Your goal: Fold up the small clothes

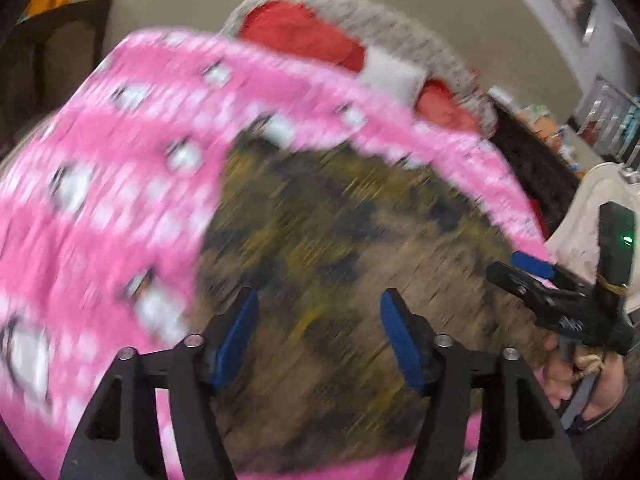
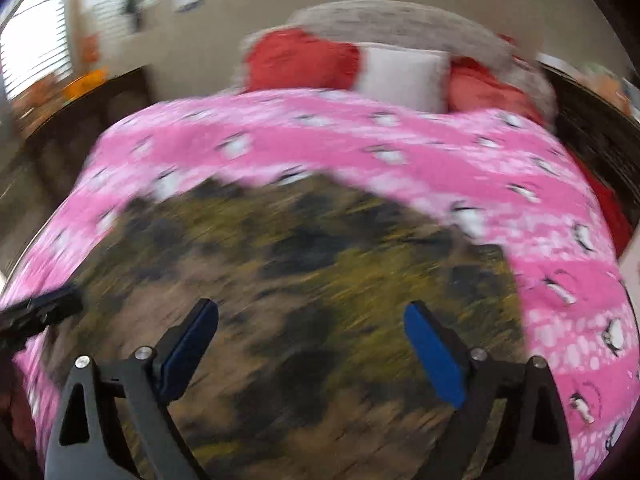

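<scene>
Left gripper fingers spread apart, nothing btwn pads, hanging just above camo garment. Right gripper fingers spread wide, also gripping nothing, hovering over same garment. Seen from left wrist cam, right gripper sitting at garment's right edge, hand wrapping its handle. Garment lying flat on near part of bed, on pink penguin-print blanket; pics too blurred to tell garment type. Further back: red pillows flanking white pillow, leaning vs grey headboard. Window blinds showing far left.
</scene>
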